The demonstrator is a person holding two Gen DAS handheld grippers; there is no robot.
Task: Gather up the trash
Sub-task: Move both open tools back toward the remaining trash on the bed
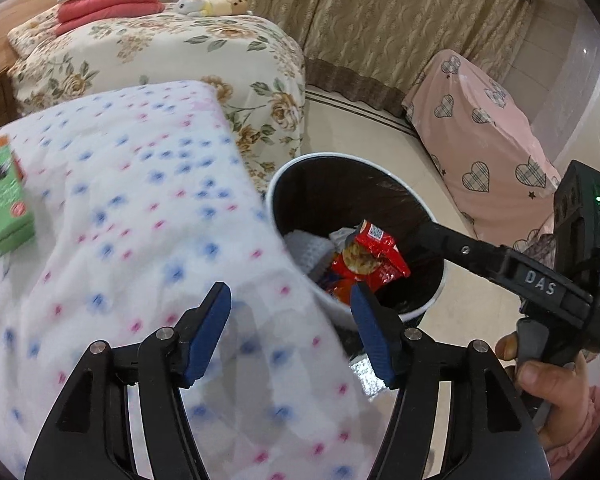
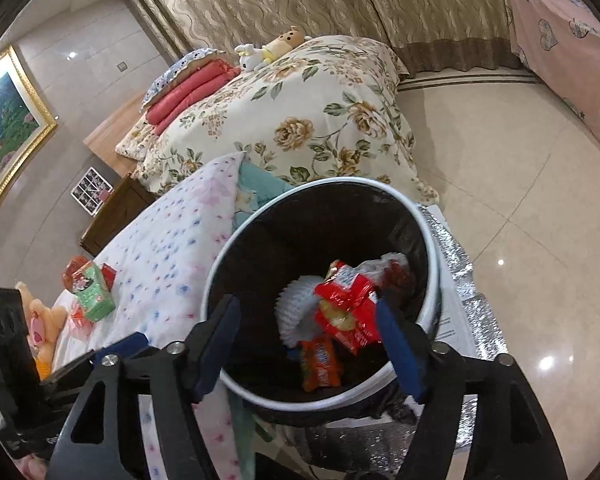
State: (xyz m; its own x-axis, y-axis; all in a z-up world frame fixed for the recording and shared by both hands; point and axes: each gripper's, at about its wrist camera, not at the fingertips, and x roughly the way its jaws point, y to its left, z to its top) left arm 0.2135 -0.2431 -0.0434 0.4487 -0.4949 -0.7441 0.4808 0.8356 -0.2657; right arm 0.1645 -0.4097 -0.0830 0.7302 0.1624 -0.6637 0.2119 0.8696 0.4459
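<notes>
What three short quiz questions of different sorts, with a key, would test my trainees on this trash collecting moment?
1. True or false: the red snack wrapper is over the mouth of the black bin.
2. Multiple choice: the green carton lies on (A) the floor, (B) the dotted white quilt, (C) the pink heart-print cover.
3. Fill in: the left tongs are ____ and hold nothing.

Key
1. True. The right tongs are open above the bin, with the wrapper between their blue pads; whether it still touches a pad is unclear.
2. B.
3. Open.
</notes>
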